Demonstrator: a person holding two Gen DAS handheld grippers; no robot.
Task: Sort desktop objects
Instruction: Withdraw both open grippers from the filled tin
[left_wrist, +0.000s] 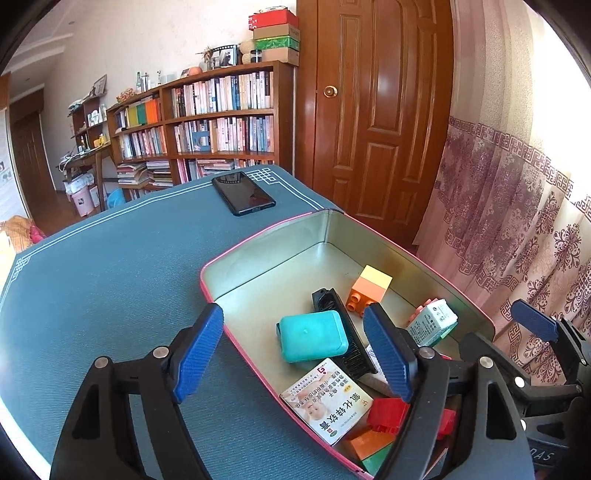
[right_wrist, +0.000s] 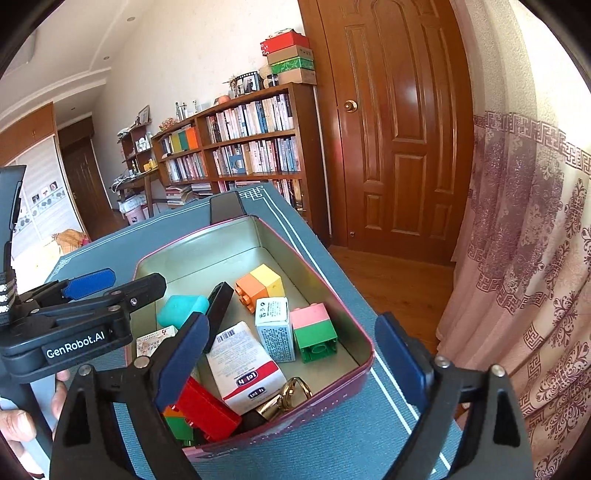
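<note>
Tin (right_wrist: 334, 306) with pink rim holds mixed small objects.

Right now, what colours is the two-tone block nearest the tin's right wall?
Pink over green, clearest in the right wrist view.

A pink-rimmed metal tin (right_wrist: 334, 295) sits open on the blue table mat, holding the sorted things. A teal case (left_wrist: 313, 335) lies flat beside a black comb (left_wrist: 341, 325). An orange-and-yellow block (right_wrist: 260, 283) rests near the far wall, a pink-and-green block (right_wrist: 314, 326) on its side by the right wall. A small white-and-green box (right_wrist: 274, 328) lies between them, a white-and-red box (right_wrist: 245, 367) nearer. A red block (right_wrist: 207, 408) and brass ring (right_wrist: 295, 389) lie at the near end. A black phone (left_wrist: 243, 192) lies outside, beyond the tin.
</note>
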